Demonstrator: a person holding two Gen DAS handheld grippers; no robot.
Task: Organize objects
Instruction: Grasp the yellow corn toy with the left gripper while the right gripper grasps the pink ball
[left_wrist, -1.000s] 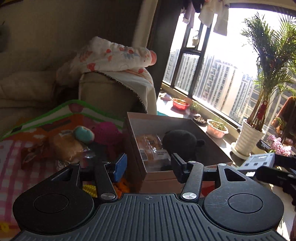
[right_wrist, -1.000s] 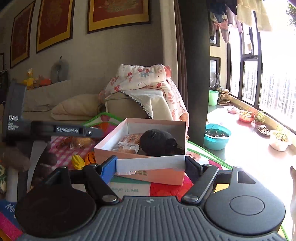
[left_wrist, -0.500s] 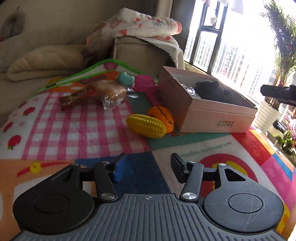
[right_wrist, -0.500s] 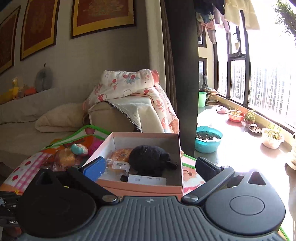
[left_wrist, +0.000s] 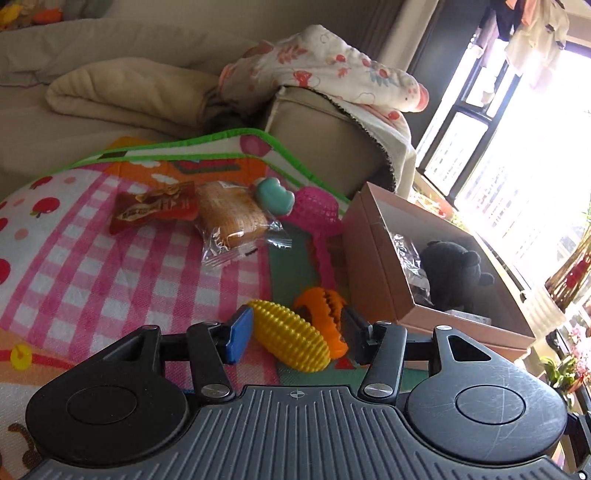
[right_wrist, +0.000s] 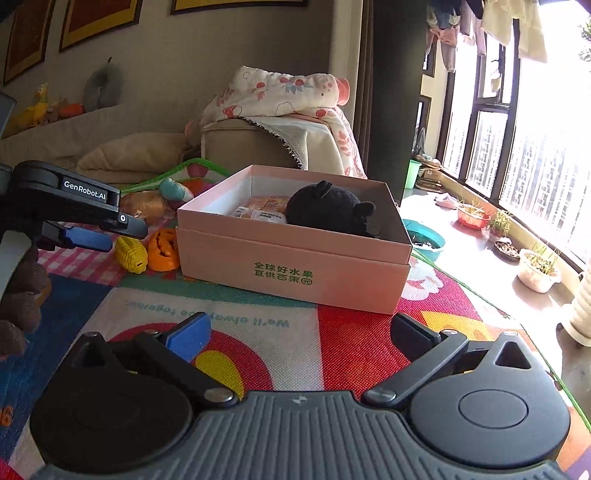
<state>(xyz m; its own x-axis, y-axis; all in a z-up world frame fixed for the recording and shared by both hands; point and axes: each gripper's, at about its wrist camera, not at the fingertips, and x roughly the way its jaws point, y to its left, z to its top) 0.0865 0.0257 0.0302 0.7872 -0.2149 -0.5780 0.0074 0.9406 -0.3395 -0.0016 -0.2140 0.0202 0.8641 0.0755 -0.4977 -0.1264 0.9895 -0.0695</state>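
Note:
My left gripper (left_wrist: 297, 332) hangs open just above a yellow ribbed corn toy (left_wrist: 291, 341). The toy lies between its pads without being pressed, and an orange pumpkin toy (left_wrist: 325, 314) sits right behind it. The right wrist view shows that gripper (right_wrist: 110, 230) just left of the corn toy (right_wrist: 131, 253) and the pumpkin toy (right_wrist: 162, 251). A pink box (right_wrist: 295, 273) holds a black plush (right_wrist: 328, 206) and a wrapped snack (right_wrist: 266, 206). My right gripper (right_wrist: 301, 334) stands wide open over the mat before the box, holding nothing.
On the colourful play mat (left_wrist: 92, 266) lie a wrapped bread (left_wrist: 231, 218), a red-brown snack pack (left_wrist: 155, 210), a teal toy (left_wrist: 275, 195) and a pink toy (left_wrist: 316, 210). A sofa arm with a floral blanket (right_wrist: 280, 96) stands behind. Plant pots (right_wrist: 537, 266) line the sill.
The left gripper swung away from above the box, then dropped low over the corn toy. The right gripper opened wide and sank in front of the box.

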